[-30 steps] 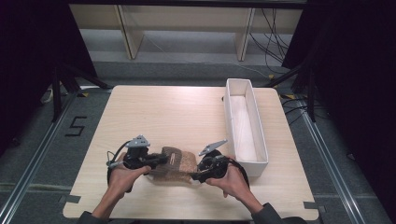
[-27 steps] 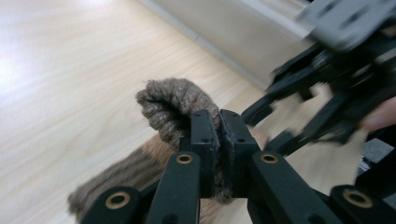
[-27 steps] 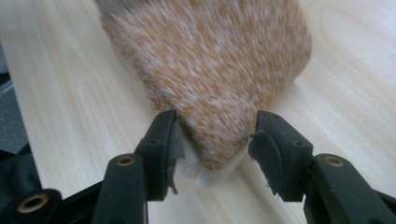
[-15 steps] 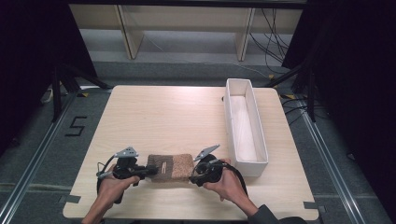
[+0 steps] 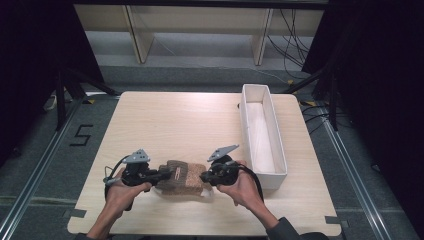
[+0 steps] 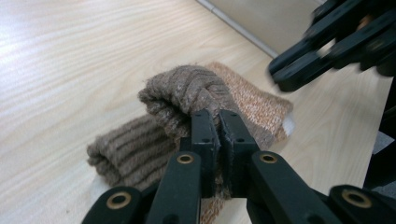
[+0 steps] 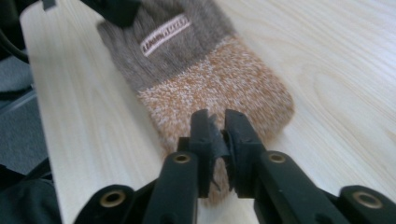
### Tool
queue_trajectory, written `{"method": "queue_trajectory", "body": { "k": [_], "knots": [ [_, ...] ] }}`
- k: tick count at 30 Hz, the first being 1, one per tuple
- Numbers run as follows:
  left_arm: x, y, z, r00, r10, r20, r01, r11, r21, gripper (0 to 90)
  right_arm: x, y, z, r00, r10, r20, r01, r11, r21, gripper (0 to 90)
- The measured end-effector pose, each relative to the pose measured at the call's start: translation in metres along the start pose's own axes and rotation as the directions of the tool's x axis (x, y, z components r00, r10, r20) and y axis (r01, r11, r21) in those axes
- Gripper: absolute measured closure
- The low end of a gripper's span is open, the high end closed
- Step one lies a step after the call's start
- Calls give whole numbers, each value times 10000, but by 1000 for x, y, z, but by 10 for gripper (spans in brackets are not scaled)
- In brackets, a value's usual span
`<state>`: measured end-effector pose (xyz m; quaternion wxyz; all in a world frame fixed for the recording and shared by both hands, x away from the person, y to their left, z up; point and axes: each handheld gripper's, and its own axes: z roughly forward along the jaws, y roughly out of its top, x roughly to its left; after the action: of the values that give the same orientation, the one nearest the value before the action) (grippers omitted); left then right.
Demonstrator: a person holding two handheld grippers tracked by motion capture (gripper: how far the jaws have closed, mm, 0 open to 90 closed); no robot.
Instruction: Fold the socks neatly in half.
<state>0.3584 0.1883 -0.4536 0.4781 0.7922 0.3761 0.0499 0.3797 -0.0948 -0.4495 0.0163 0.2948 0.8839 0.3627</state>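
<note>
A person's two hand-held grippers worked a brown and orange knitted sock (image 5: 182, 177) at the near edge of a pale wooden table (image 5: 170, 125), with a long white tray (image 5: 262, 131) standing empty along the table's right side. The left gripper (image 6: 214, 122) was clamped on a raised fold of the sock's ribbed brown cuff, its black jaws pressed together with the knit bunched between them. The right gripper (image 7: 215, 122) had just been closing, and its jaws stood shut at the orange toe end; the right gripper view placed their tips over the edge of the toe, though it could not be told for certain how much fabric lay pinched between them. In the high view the sock lay flat on the wood between the two tools, the left gripper (image 5: 161, 175) at its cuff and the right gripper (image 5: 204, 176) at its toe, well short of the tray. The step in hand appeared to be taking hold of both ends of the sock, either to fold it or to lift it clear. The next move would call for confirming the right-hand pinch on the toe, then raising both ends together so the knit neither slipped out nor dragged across the table on its way toward the tray.
</note>
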Motion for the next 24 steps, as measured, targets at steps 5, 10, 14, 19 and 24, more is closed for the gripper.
{"method": "queue_trajectory", "body": {
  "k": [5, 10, 14, 19, 24],
  "knots": [
    [-2, 2, -9, 9997, 207, 142, -207, 9998, -42, 849, 2, 0, 23, 9985, -541, 72, 532, 9949, 854, 840],
    [16, -27, -3, 9990, 12, -455, 25, 9967, 817, 850, 13, -1, 30, 9943, -962, 454, 908, 9899, 1091, 840],
    [27, -38, -2, 9964, -845, -53, 846, 9949, 547, 849, 15, 0, 32, 9945, -959, 409, 906, 9892, 1149, 839],
    [22, -36, -1, 9977, -598, -310, 620, 9952, 759, 848, 10, 1, 25, 9989, -463, 81, 456, 9963, 733, 820],
    [19, -34, 0, 9983, -311, -486, 350, 9961, 810, 843, 1, 3, 11, 9996, 186, 225, -196, 9988, 446, 760]
  ]
}}
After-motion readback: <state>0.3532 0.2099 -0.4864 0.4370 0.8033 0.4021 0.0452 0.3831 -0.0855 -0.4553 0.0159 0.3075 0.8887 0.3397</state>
